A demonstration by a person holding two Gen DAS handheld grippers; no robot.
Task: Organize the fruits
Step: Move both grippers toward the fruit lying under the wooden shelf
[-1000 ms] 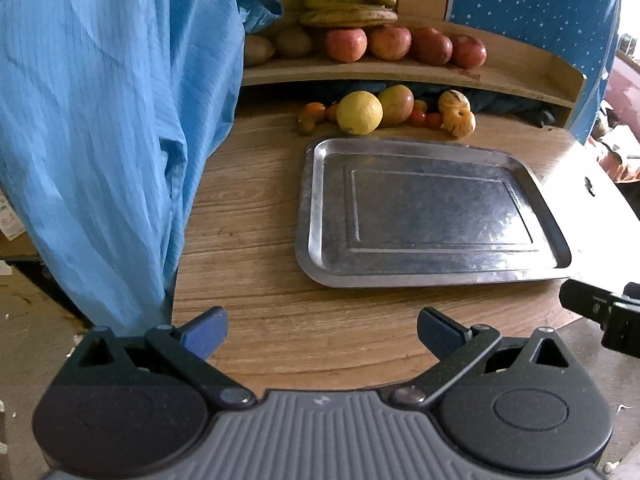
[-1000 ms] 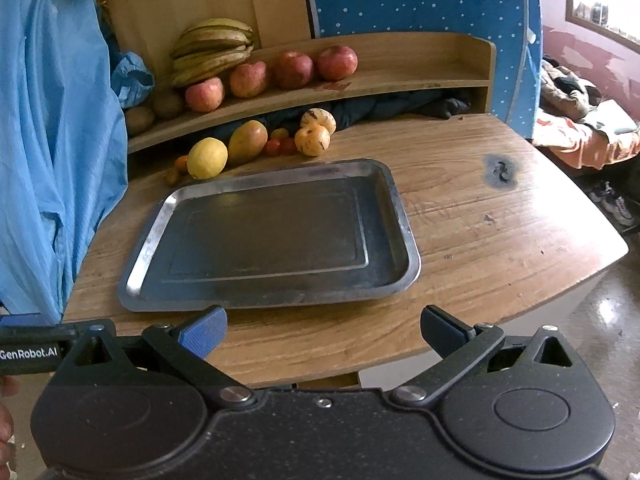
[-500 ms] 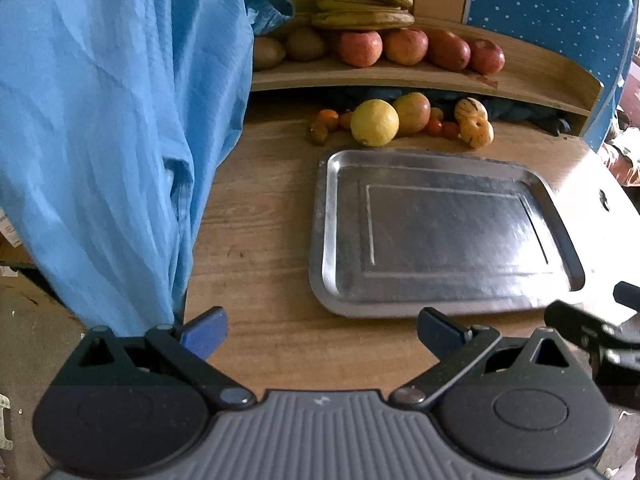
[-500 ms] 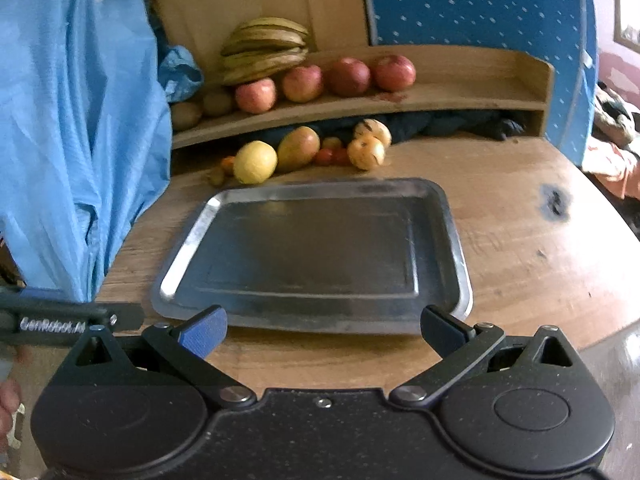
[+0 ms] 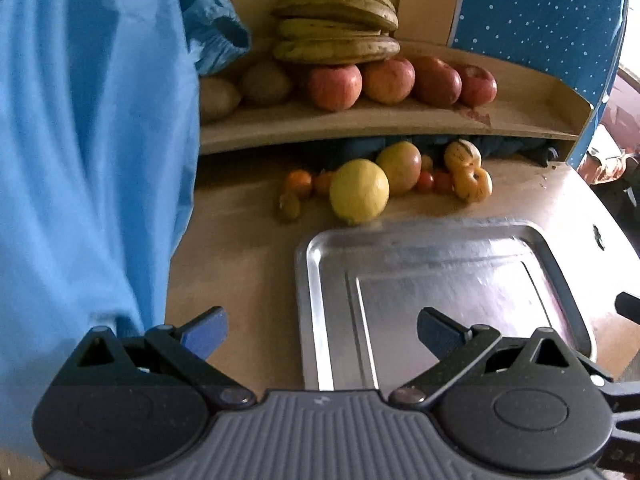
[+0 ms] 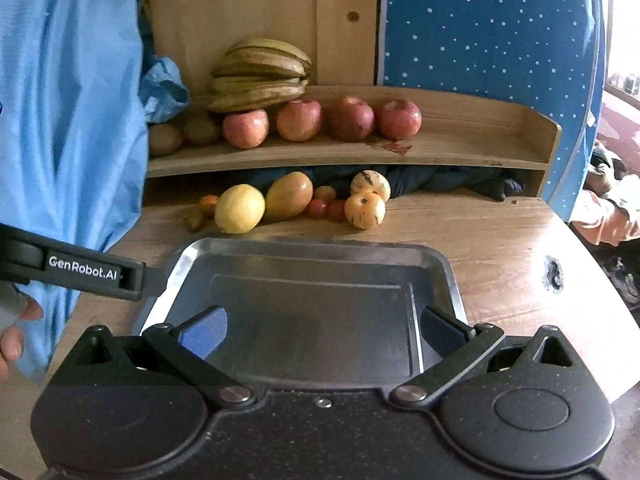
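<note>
An empty metal tray lies on the wooden table. Behind it sit a yellow lemon, a mango, small tomatoes and two striped yellow fruits. On the shelf are several red apples and bananas. My left gripper is open and empty over the tray's near left edge. My right gripper is open and empty over the tray's near part. The left gripper's body shows in the right wrist view.
A blue hanging cloth fills the left side. A blue dotted panel stands at the back right. Kiwis sit at the shelf's left end. The table edge curves away on the right.
Both grippers have moved forward toward the tray and the fruit, which look larger and nearer. Both stay open and empty.
</note>
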